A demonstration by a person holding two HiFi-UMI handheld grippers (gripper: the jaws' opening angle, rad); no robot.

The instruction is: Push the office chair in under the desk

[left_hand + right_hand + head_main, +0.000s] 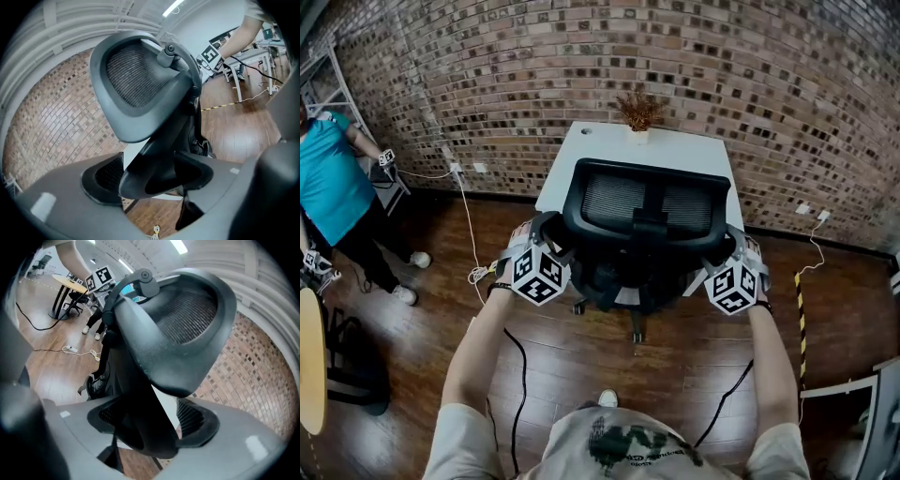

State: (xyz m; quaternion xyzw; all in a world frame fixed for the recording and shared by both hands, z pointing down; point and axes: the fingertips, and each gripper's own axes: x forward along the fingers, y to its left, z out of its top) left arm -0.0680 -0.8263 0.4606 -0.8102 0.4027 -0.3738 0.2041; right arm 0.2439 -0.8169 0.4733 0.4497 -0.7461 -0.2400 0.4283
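Note:
A black office chair [647, 202] with a mesh back faces the white desk [600, 141] at the brick wall, its seat at the desk's front edge. My left gripper [542, 234] is at the chair's left armrest [154, 176], and the armrest fills the space between the jaws, touching both. My right gripper [737, 246] is at the right armrest [140, 427]. That armrest lies between the jaws, with a gap showing at the pad on the wall side. The mesh back [136, 79] towers over both gripper views.
A dried plant [639, 112] stands at the desk's back edge. A person in a teal top [333, 178] stands at the far left beside a round yellow table [309, 361]. Cables [520, 375] trail over the wood floor. Yellow-black tape [799, 309] marks the floor on the right.

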